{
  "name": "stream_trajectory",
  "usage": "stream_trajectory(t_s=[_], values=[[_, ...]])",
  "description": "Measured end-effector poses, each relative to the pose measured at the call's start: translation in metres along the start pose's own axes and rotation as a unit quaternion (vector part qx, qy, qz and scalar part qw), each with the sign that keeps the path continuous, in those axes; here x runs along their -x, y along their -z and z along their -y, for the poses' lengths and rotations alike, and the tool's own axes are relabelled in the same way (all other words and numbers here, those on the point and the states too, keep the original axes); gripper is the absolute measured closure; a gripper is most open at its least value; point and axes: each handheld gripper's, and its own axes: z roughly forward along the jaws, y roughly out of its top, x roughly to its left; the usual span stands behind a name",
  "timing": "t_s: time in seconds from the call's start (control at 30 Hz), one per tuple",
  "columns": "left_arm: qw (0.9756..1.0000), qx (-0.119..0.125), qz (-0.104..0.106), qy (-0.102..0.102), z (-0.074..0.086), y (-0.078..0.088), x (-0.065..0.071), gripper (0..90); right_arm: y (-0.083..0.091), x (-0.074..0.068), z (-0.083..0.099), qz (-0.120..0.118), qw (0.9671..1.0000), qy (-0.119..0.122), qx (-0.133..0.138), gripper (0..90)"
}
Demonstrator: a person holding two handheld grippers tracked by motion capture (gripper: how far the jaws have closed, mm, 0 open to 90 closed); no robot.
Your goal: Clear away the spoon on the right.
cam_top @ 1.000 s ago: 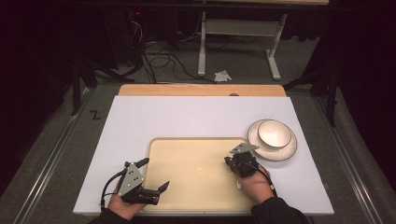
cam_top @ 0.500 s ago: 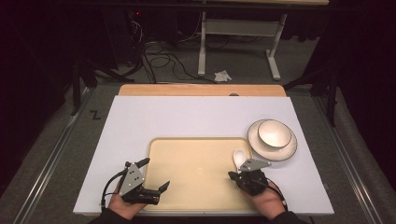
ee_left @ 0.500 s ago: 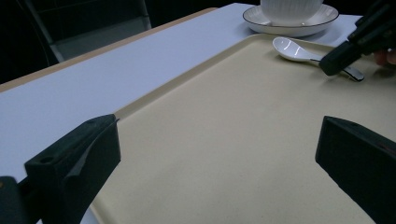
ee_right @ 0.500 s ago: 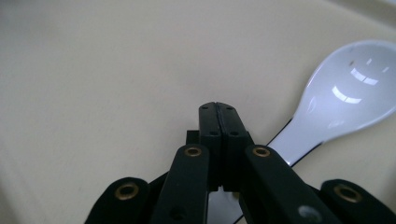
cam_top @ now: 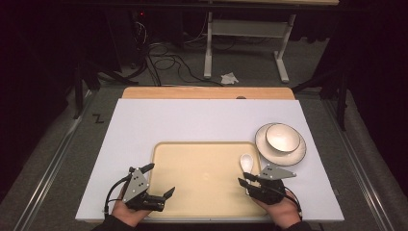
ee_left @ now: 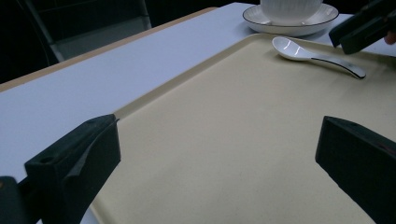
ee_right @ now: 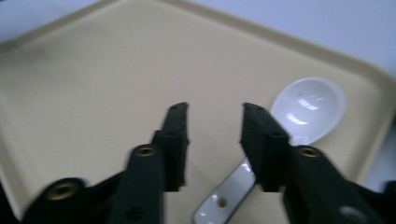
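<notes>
White porcelain spoon [cam_top: 247, 164] lies lengthwise just ahead of the right gripper [cam_top: 247, 182], handle toward its empty, parted jaws; the left gripper [cam_top: 161, 182], wide open and empty, sits well apart.

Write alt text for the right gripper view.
The right gripper's two black jaws stand open just above a glossy white ceramic spoon, which lies bowl-up on a pale yellow rectangular plastic tray. The spoon's handle runs beneath the jaws.

Most of the tray [cam_top: 202, 183] lies bare; a white spoon [cam_top: 246, 164] occupies its right edge, with a stacked plate and bowl [cam_top: 281, 140] just beyond the tray's right corner.
</notes>
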Motion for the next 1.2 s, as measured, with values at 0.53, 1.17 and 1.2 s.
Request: stream_trajectory(t_s=[0.53,1.17,1.2], values=[[0.9997,-0.012,-0.007,0.018,0.002,-0.004,-0.001,0.2,0.054,0.039,0.016,0.066,0.9885,-0.035,0.131,0.5],[0.9998,-0.004,-0.005,0.016,0.001,-0.001,-0.002,0.1,0.056,0.042,0.026,0.069,0.9858,-0.050,0.145,0.5],[0.9999,-0.004,-0.005,0.016,0.001,-0.001,-0.002,0.1,0.056,0.042,0.026,0.069,0.9859,-0.049,0.145,0.5]])
